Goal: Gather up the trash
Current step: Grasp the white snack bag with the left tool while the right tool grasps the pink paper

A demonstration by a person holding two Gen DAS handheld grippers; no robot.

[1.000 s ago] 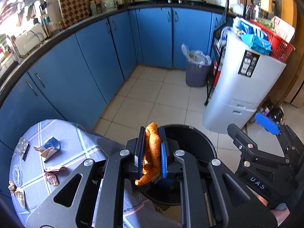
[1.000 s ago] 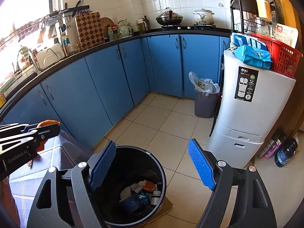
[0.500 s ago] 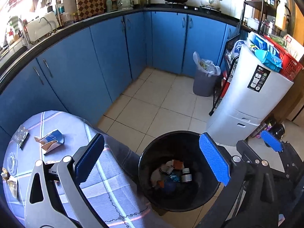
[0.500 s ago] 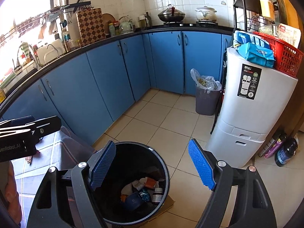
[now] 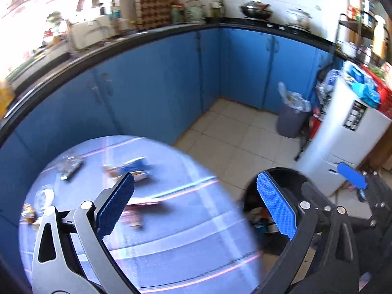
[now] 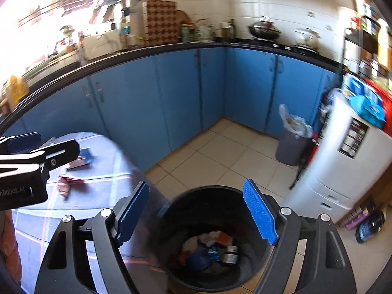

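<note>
Both grippers had their jaws spread wide with nothing between the blue pads. Left gripper [image 5: 196,205] was released and pointed down over the near right part of the round table [image 5: 171,245], which wore a blue cloth with pale and pink stripes. Right gripper [image 6: 196,210] was equally released, empty, and hung above the black trash bin [image 6: 171,210].

Bin stood on the tiled floor [image 6: 220,152] just right of the table edge. Inside it: a small dark bottle with a white label [image 6: 230,254], a blue crumpled piece [image 6: 198,259], an orange scrap [image 6: 224,238], white paper; the rest was too dark to tell.

Trash left on the table, all motion-blurred: a blue-and-white carton [image 5: 133,167] beyond the left finger, a pink crumpled wrapper [image 6: 67,182] nearer, a dark silvery wrapper [image 5: 69,165] toward the far left, a clear round lid-like piece [image 5: 44,196] and a yellowish scrap [image 5: 28,212] at the left edge. None touched either gripper.

Left gripper also showed at the left border of the right wrist view, over the table. Right gripper [image 5: 352,175] showed at the right border of the left wrist view, beside the bin [image 5: 289,171].

Farther out: blue cabinets [image 5: 147,85] under a black counter, a grey lined bin [image 5: 291,120] in the far corner, a white appliance [image 5: 343,134] on the right with a red basket [image 5: 384,95] on top.
</note>
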